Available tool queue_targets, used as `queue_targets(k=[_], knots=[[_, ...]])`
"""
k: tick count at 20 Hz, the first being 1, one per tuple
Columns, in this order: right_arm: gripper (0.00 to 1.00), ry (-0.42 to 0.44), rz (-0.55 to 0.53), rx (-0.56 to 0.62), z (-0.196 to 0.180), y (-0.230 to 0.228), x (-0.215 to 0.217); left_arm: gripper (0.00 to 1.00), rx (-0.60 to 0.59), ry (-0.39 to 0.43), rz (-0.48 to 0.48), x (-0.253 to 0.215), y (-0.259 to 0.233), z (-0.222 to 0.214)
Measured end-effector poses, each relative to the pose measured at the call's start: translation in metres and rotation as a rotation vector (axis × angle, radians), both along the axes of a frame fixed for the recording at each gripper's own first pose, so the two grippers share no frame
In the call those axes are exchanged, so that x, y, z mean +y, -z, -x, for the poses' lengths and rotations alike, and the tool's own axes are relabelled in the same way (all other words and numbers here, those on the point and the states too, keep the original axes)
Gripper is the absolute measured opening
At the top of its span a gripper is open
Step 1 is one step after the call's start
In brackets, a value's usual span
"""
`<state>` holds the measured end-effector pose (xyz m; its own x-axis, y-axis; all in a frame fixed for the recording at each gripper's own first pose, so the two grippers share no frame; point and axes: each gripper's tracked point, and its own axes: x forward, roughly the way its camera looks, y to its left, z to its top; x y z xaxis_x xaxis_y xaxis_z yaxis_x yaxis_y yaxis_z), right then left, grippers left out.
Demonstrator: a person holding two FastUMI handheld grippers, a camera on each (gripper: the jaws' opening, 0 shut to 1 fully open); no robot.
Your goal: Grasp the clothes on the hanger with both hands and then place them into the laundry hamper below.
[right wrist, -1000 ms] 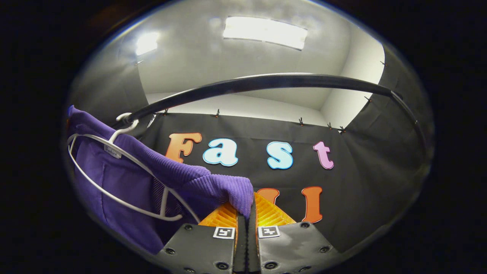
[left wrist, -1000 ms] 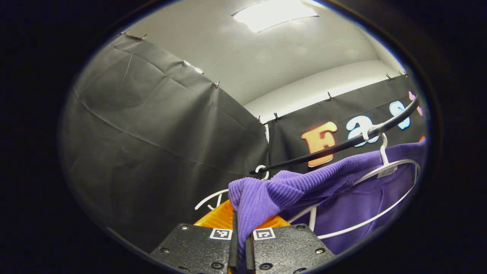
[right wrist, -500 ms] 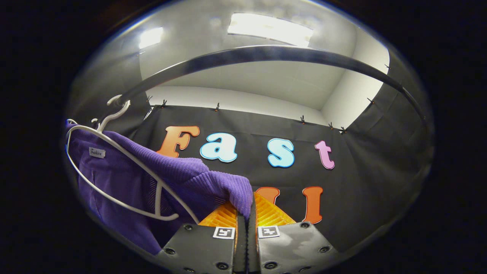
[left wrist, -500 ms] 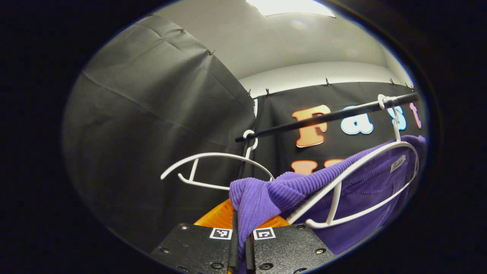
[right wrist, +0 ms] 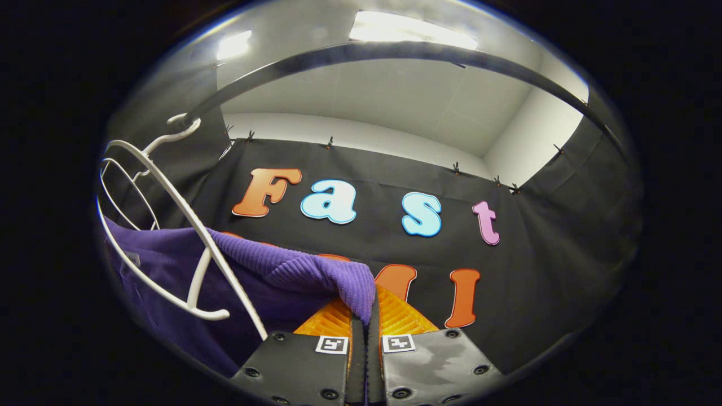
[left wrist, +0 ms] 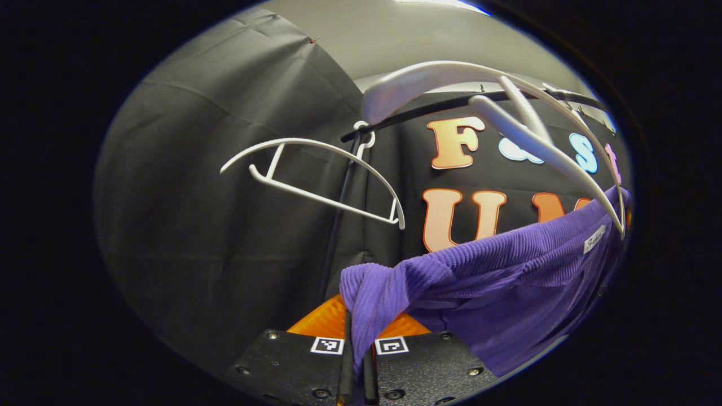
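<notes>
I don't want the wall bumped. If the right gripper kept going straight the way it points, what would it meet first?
Probably the booth's black cloth wall; beyond the purple garment the right gripper pinches, nothing else shows ahead.

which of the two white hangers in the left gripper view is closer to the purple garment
The large near hanger at upper right, arching just above the purple garment; the smaller empty hanger hangs farther left.
</notes>
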<state>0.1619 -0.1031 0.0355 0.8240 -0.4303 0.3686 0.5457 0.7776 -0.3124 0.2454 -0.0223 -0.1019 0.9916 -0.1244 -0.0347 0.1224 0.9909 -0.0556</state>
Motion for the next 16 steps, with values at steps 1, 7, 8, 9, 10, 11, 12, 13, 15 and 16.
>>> queue_targets(k=[1, 7, 8, 9, 10, 11, 12, 13, 15, 16], knots=[[0.08, 0.003, 0.002, 0.011, 0.003, 0.006, -0.003, 0.07, 0.008, 0.000, -0.011, 0.000, 0.009, 0.007], [0.08, -0.002, -0.066, 0.067, 0.014, 0.046, -0.030, 0.07, 0.060, 0.045, -0.064, 0.001, 0.039, 0.041], [0.09, -0.007, -0.074, 0.074, 0.020, 0.050, -0.032, 0.07, 0.061, 0.045, -0.082, 0.001, 0.038, 0.048], [0.09, -0.016, -0.080, 0.078, 0.024, 0.053, -0.032, 0.07, 0.057, 0.043, -0.097, 0.003, 0.037, 0.055], [0.08, -0.021, -0.084, 0.087, 0.028, 0.056, -0.032, 0.07, 0.057, 0.040, -0.108, 0.003, 0.036, 0.062], [0.09, -0.025, -0.084, 0.098, 0.035, 0.059, -0.033, 0.06, 0.060, 0.039, -0.113, 0.005, 0.035, 0.068], [0.09, -0.026, -0.082, 0.114, 0.041, 0.062, -0.032, 0.05, 0.064, 0.036, -0.114, 0.008, 0.034, 0.074], [0.09, -0.031, -0.080, 0.131, 0.047, 0.064, -0.030, 0.05, 0.068, 0.030, -0.114, 0.013, 0.032, 0.079], [0.09, -0.055, -0.087, 0.170, 0.055, 0.070, -0.024, 0.05, 0.084, 0.010, -0.112, 0.018, 0.032, 0.091], [0.09, -0.076, -0.103, 0.184, 0.059, 0.072, -0.018, 0.05, 0.095, 0.005, -0.099, 0.018, 0.032, 0.098]])
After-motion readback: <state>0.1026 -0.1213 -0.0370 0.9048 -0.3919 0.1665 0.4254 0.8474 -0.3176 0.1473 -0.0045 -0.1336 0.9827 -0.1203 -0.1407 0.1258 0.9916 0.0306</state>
